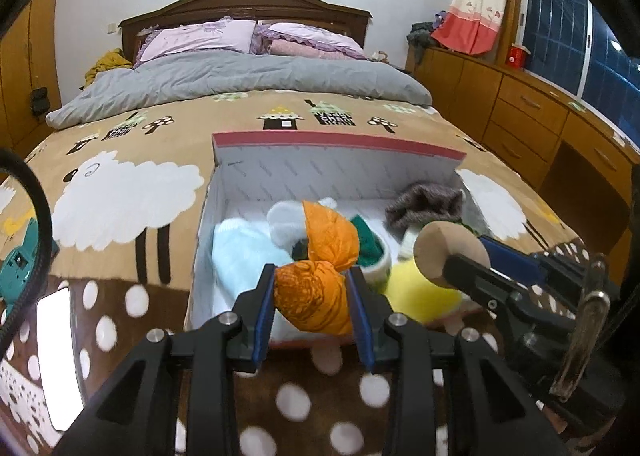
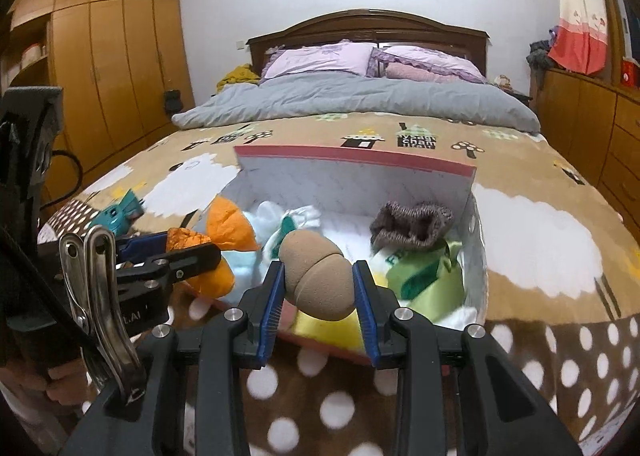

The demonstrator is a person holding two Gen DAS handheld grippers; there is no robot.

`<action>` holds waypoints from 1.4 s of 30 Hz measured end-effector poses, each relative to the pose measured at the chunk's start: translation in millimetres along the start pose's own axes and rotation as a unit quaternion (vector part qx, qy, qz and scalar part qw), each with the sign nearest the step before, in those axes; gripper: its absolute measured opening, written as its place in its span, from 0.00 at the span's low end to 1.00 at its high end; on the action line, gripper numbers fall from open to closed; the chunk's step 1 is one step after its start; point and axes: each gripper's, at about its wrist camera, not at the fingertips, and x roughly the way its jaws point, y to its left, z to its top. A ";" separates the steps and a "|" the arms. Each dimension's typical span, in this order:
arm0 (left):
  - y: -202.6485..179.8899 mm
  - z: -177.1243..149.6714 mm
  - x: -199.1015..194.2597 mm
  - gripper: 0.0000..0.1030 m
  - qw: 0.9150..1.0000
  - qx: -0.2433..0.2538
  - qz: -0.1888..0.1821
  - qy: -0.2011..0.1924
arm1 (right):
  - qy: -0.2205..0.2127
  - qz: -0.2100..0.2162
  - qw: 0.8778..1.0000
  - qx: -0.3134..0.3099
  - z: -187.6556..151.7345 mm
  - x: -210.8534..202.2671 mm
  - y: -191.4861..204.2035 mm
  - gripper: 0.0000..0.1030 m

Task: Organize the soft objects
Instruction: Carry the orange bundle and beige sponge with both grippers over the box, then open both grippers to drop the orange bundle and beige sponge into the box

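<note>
Left tool (image 1: 313, 298) was clamped on an orange cloth bundle (image 1: 320, 268), and my right tool (image 2: 318, 288) was gripping a tan foam egg-shaped sponge (image 2: 316, 280), both held over the near edge of the open white box (image 1: 340, 171) on the bed (image 1: 120, 159). Box was pretty crowded already: a brown knit piece (image 2: 412, 228) at the back right, light blue cloth (image 1: 244, 256), some white and green socks (image 2: 296, 221), and a yellow thing (image 1: 424, 290) right under the sponge. Off to the left on the blanket sat a teal gadget (image 2: 120, 211), well clear of the box.
</note>
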 end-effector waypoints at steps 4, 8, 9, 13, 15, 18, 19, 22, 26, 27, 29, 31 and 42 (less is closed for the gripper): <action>0.5 10.2 20.5 0.35 1.000 -0.003 0.007 0.002 | 0.004 -0.010 1.000 0.009 8.7 22.1 -9.2 0.34; -0.1 15.3 36.0 0.35 1.000 0.000 0.015 -0.001 | 0.007 -0.020 1.000 0.013 14.2 39.8 -17.3 0.34; 0.5 15.9 40.2 0.35 1.000 0.001 0.017 -0.001 | 0.008 -0.023 1.000 0.014 14.8 43.3 -18.9 0.34; 2.1 16.5 54.6 0.35 1.000 -0.001 0.017 0.005 | 0.014 -0.033 0.999 0.017 14.4 56.4 -24.5 0.34; 2.6 16.5 59.0 0.35 1.000 -0.005 0.019 0.008 | 0.018 -0.034 0.999 0.019 13.8 62.6 -27.3 0.35; 2.3 15.4 64.0 0.41 1.000 -0.005 0.026 0.008 | 0.024 -0.035 0.999 0.024 11.2 69.4 -29.7 0.35; 0.9 15.0 64.9 0.44 1.000 -0.002 0.029 0.007 | 0.025 -0.034 0.999 0.026 10.0 71.0 -29.9 0.35; -2.2 14.3 68.3 0.53 0.999 0.005 0.038 0.009 | 0.027 -0.029 0.999 0.027 7.6 74.2 -29.3 0.39; -0.6 13.4 70.7 0.58 0.999 -0.002 0.039 0.013 | 0.025 -0.026 0.999 0.024 6.3 73.4 -28.2 0.42; 0.5 13.2 70.8 0.59 0.999 -0.004 0.038 0.014 | 0.023 -0.026 0.999 0.023 6.6 72.8 -28.0 0.42; 2.5 12.8 70.7 0.62 0.999 -0.005 0.040 0.016 | 0.019 -0.025 0.999 0.020 6.6 70.3 -28.3 0.47; 3.9 12.6 69.9 0.63 0.999 -0.005 0.041 0.017 | 0.013 -0.023 0.999 0.019 6.8 67.4 -28.2 0.51; 0.4 12.6 44.4 0.72 0.999 -0.003 0.039 0.002 | -0.020 -0.012 1.000 0.011 7.6 34.7 -20.9 0.66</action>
